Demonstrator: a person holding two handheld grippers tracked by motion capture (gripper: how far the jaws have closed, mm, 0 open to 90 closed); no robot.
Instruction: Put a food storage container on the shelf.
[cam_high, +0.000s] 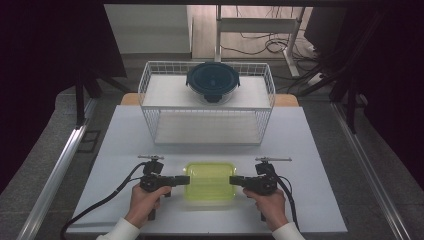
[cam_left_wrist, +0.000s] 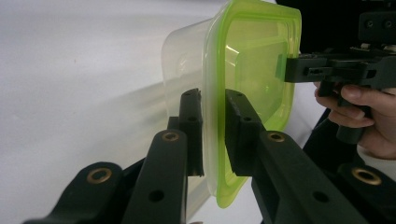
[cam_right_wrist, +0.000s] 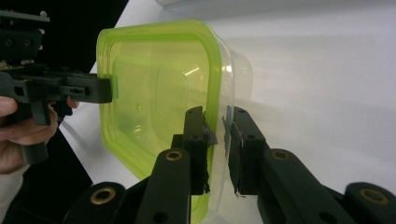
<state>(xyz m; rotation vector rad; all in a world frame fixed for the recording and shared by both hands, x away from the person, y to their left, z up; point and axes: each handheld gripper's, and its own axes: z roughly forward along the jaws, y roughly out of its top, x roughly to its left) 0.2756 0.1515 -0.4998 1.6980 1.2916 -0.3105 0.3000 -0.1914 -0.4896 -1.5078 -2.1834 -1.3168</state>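
- The left gripper (cam_high: 186, 180) and the right gripper (cam_high: 233, 180) each pinch one end rim of the green-lidded container (cam_high: 210, 181), which sits on the table (cam_high: 310, 165) before the wire basket (cam_high: 150, 107).
- The thin, smooth rim may slip out if one side rises first.

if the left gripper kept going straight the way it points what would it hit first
The left gripper already has the green-lidded container between its jaws, so it would push that first; beyond it, probably the right gripper facing it.
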